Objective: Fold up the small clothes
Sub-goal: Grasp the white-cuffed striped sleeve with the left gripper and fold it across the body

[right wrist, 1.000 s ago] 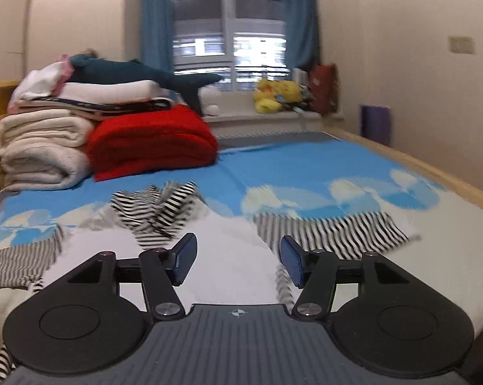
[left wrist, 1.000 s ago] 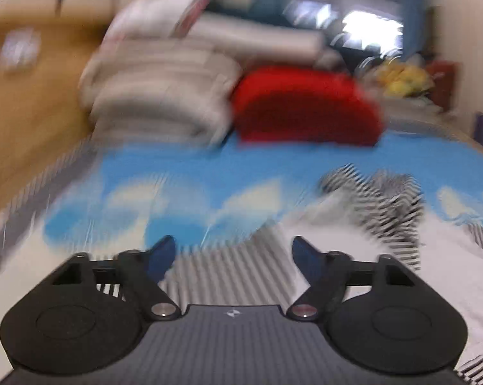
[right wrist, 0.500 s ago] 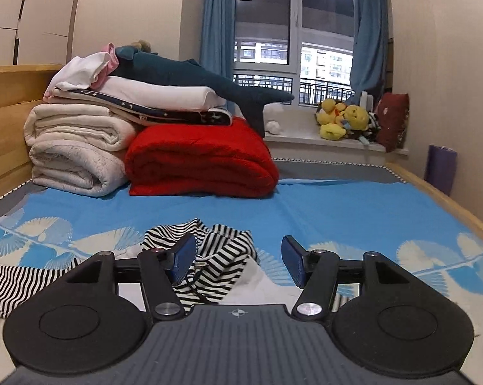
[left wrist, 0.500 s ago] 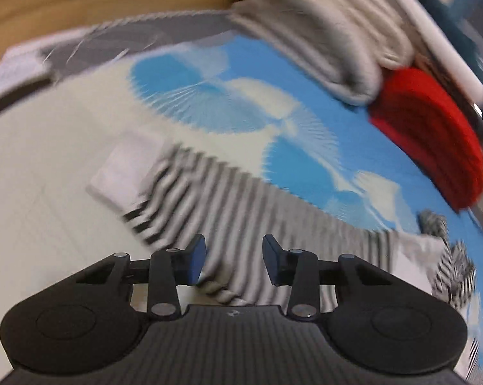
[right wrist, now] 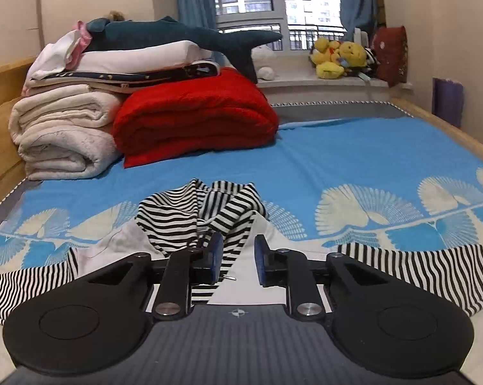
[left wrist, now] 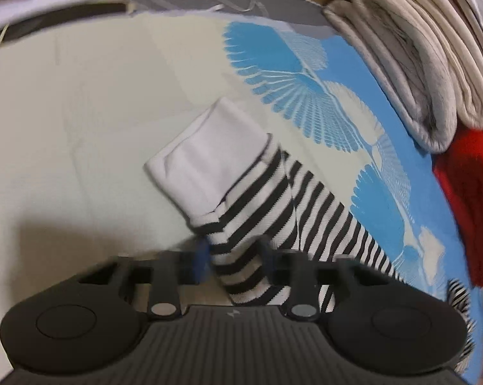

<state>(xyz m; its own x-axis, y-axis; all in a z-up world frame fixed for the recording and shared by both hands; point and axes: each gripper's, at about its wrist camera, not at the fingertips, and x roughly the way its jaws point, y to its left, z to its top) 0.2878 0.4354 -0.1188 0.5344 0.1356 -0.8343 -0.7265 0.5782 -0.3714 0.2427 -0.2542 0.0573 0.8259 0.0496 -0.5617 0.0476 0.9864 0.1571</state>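
Spread flat on the bed [right wrist: 353, 160]: a striped top [right wrist: 190, 221], sleeves out to either side, hood bunched at mid. Soft, light knit by the look; likely to sag and stretch, so best taken at hems or cuffs. Left tool [left wrist: 233, 258] straddling the sleeve [left wrist: 251, 224] just below its white cuff [left wrist: 206, 163], jaws apart, blurred. Right tool [right wrist: 238, 258] narrowly parted beside the hood [right wrist: 209, 205], gripping nothing.

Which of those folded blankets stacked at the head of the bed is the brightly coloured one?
The red blanket, lying on the blue sheet right of the pile. The cream blankets beside it are pale.
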